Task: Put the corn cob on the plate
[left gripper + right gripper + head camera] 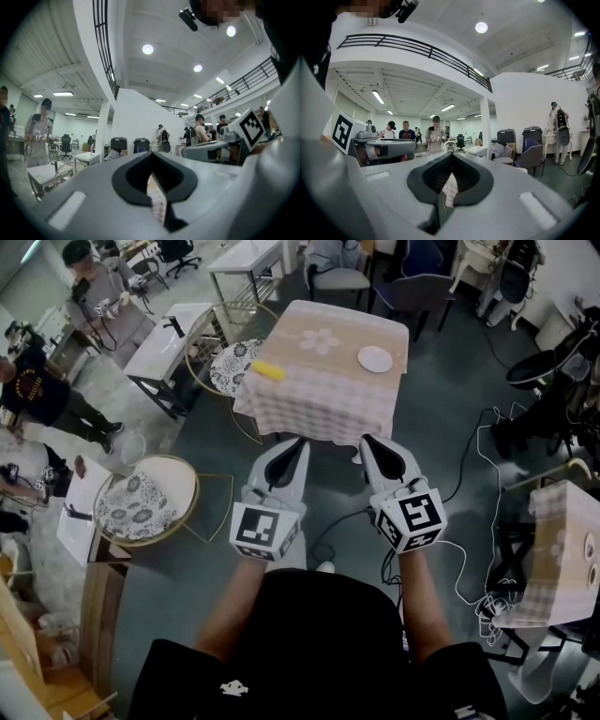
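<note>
Clearly, left gripper (pixel 298 442) and right gripper (pixel 367 440) each bear a square marker (pixel 262 526).

Bright, even light here: round ceiling lamps (pixel 147 49) glare high above the fingers (pixel 93 197), which sit soft and blurred; edges bend and darken.

Matt woven cloth, checked, drapes the table (pixel 309 399). The plate (pixel 375 359) looks smooth and white, faintly glossy. Left tool (pixel 300 441) and right tool (pixel 366 439): smooth matt grey plastic shells, black ribbed lining inside. Floor (pixel 441 371) dull, smooth.
</note>
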The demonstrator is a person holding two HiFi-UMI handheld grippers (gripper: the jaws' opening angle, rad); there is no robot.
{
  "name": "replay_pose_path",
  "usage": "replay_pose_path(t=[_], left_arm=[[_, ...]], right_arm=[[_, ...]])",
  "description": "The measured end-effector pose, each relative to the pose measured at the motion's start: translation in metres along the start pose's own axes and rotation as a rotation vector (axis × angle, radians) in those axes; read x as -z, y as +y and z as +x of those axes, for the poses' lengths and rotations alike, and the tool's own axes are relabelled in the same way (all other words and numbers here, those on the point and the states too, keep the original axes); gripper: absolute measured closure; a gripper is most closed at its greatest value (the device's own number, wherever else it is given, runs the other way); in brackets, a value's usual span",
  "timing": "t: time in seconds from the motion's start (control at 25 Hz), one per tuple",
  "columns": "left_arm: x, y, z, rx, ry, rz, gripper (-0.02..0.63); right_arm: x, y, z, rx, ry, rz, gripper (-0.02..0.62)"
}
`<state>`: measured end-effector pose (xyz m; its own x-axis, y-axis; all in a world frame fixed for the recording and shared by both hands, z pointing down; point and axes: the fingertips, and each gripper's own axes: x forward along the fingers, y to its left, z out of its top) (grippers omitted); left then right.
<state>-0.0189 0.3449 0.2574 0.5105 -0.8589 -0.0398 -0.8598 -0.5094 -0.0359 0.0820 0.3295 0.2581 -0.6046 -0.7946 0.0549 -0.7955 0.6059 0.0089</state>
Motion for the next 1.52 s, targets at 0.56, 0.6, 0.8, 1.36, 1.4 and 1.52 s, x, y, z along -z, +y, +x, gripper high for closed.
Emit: replay_pose_path(t=[0.56, 0.6, 0.8, 1.36, 1.4, 1.52], left_arm=[[0.012, 0.072, 0.062, 0.009, 0.039, -0.005, 0.600], [0.013, 0.079, 0.067, 0.012, 0.039, -0.005, 0.600], [0.015, 0.107, 0.091, 0.040, 0.050, -0.009, 0.600], [0.018, 0.192, 0.132, 0.070, 0.030, -0.077, 0.600], [0.018, 0.197, 0.134, 0.072, 0.027, -0.083, 0.600], [0.020, 0.207, 0.139, 0.081, 0.021, -0.091, 0.600]], right_arm=[[-0.002, -0.032, 0.087, -0.001, 0.006, 0.068, 0.595], [-0.003, -0.033, 0.094, 0.002, 0.007, 0.068, 0.595], [-0.003, -0.043, 0.128, 0.026, 0.025, 0.067, 0.595], [-0.010, -0.057, 0.200, 0.127, 0.056, 0.052, 0.595], [-0.010, -0.057, 0.204, 0.132, 0.057, 0.052, 0.595], [-0.010, -0.057, 0.213, 0.141, 0.057, 0.048, 0.595]])
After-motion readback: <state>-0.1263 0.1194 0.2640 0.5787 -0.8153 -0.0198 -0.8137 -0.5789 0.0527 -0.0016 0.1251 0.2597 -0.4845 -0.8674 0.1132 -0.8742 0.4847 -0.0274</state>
